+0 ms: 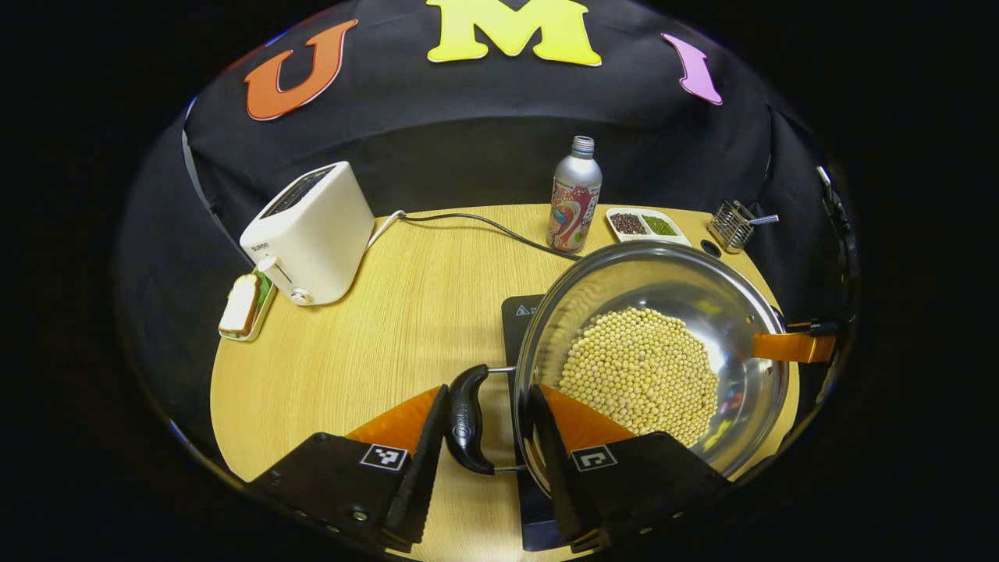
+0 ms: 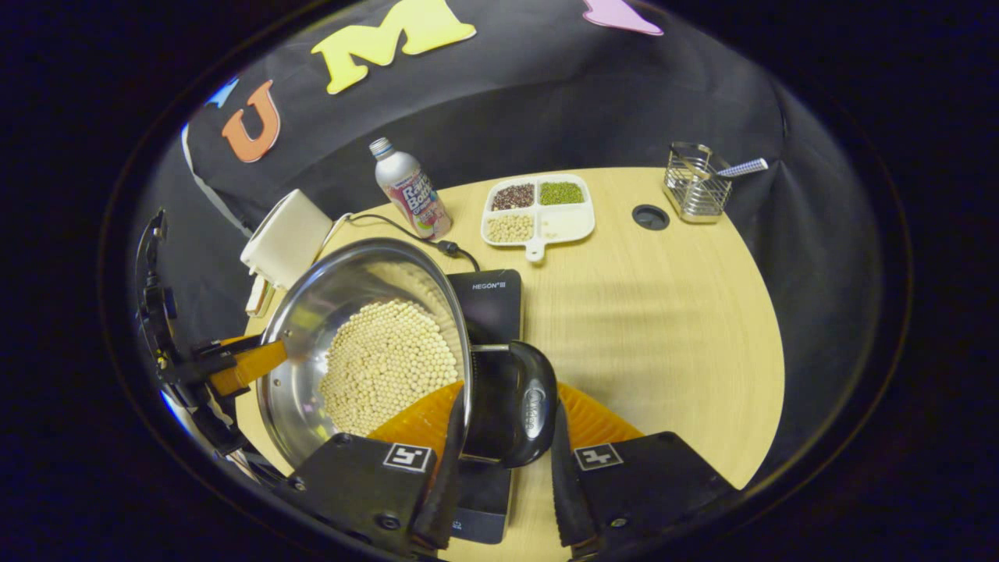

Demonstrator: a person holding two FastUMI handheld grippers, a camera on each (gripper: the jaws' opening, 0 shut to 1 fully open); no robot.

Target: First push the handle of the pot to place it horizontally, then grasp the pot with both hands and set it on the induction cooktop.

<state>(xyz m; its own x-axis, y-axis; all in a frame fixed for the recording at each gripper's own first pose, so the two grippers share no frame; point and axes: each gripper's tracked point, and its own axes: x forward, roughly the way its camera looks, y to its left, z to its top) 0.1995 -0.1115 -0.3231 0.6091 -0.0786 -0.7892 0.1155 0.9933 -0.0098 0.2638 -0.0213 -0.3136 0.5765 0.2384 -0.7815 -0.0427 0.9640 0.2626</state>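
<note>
The wooden table (image 2: 663,312) carries everything, and the black induction cooktop (image 2: 493,306) lies flat near its middle. Over the cooktop is the stainless steel pot (image 1: 702,289), tilted, apparently carried a little above the glass rather than seated, though I cannot tell for certain. It is stiff, smooth and likely slippery at the rim, and the layer of soybeans (image 1: 640,375) adds weight that could slide if it tips, so the two black loop handles are the sensible holds. The left gripper (image 1: 484,437) straddles the near handle (image 1: 467,421), fingers close on either side with a sliver of gap showing. The right gripper (image 2: 503,437) brackets the opposite handle (image 2: 524,406) likewise, pointing forward and level.
</note>
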